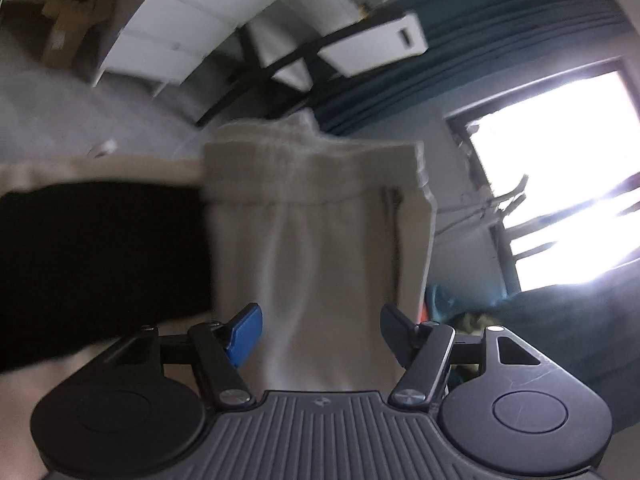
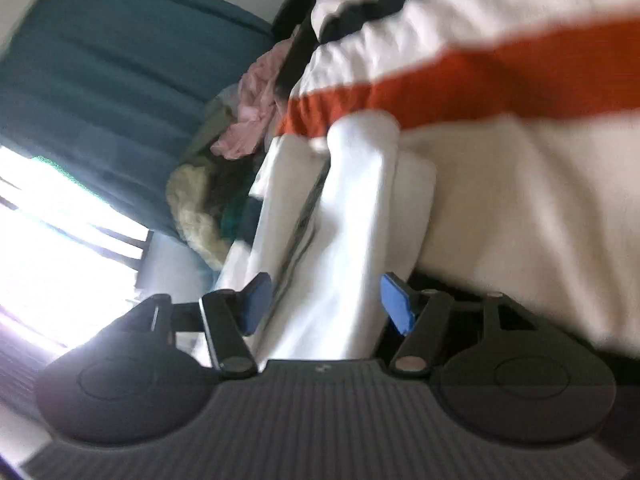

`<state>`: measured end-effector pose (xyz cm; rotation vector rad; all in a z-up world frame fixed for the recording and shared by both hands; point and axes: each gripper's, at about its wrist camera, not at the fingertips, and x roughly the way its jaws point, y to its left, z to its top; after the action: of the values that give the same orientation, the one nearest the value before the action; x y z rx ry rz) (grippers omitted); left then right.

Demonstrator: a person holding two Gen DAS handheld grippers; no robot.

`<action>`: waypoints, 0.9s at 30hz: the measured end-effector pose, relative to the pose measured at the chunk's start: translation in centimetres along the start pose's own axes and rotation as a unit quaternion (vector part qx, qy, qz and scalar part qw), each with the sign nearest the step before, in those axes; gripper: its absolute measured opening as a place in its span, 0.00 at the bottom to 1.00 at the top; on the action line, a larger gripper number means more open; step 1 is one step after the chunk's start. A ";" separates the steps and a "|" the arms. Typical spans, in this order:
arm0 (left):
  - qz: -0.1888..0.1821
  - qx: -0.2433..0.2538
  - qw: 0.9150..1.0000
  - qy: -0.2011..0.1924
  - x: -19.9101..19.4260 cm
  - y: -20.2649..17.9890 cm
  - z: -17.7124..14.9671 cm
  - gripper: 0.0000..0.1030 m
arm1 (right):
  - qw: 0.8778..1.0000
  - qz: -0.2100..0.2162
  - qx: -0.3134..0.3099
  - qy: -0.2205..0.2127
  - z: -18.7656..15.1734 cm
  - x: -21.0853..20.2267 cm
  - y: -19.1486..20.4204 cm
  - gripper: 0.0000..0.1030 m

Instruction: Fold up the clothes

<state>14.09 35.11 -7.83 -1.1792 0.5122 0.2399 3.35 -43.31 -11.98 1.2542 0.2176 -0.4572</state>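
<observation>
Two grippers are in view, one per wrist camera, and both stand with jaws apart, pads pressing on nothing. The left gripper (image 1: 320,334) has its blue pad and its dark pad spread to either side of a beige folded garment (image 1: 320,216); the cloth passes between the jaws and clears both pads. The garment lies flat on a pale surface (image 1: 24,400), its long axis running straight away from the gripper along the line of the fingers. Its far end carries a gathered, ribbed band, so that end points away from the camera. A black cloth (image 1: 100,264) lies just beside the garment on its left, touching its edge. Beyond are a white shelving unit (image 1: 180,24), teal curtains (image 1: 480,40) and a bright window (image 1: 560,168). The right gripper (image 2: 326,304) likewise has its two blue pads spread, with a white folded garment (image 2: 348,248) between them; contact with the pads cannot be determined because of blur. This garment also extends lengthwise away from the gripper, tilted slightly to the right in the picture. At its far end lies a white cloth with orange and dark stripes (image 2: 480,60); a pink garment (image 2: 256,120) lies to the left.
</observation>
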 end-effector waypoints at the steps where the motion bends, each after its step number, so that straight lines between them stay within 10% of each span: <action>1: 0.000 -0.008 1.000 0.014 -0.4 0.7 0.2 0.65 | 1.000 0.004 0.003 0.007 -0.2 -0.2 0.0 0.61; 6: 0.011 -0.082 0.996 0.036 -2.2 3.9 0.0 0.69 | 0.999 0.001 -0.008 0.047 -1.3 -0.2 0.2 0.59; 14: 0.036 -0.054 0.997 0.029 1.5 4.1 -0.5 0.68 | 0.997 -0.012 -0.012 0.069 -1.7 3.5 -1.7 0.58; 20: 0.010 -0.092 0.996 0.006 3.7 5.0 0.1 0.65 | 0.999 -0.008 -0.027 0.036 -0.5 6.5 -2.8 0.37; 25: -0.004 -0.071 0.996 -0.058 3.3 4.9 0.3 0.16 | 1.000 -0.004 -0.021 -0.004 0.3 8.5 -2.8 0.31; 27: -0.016 -0.060 0.995 -0.079 3.2 4.9 0.4 0.14 | 0.999 -0.008 -0.028 -0.018 0.4 9.0 -2.6 0.25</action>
<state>14.82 37.08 -13.34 -1.2733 0.3442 0.3370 10.20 -46.18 -17.70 1.1888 0.2089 -0.4844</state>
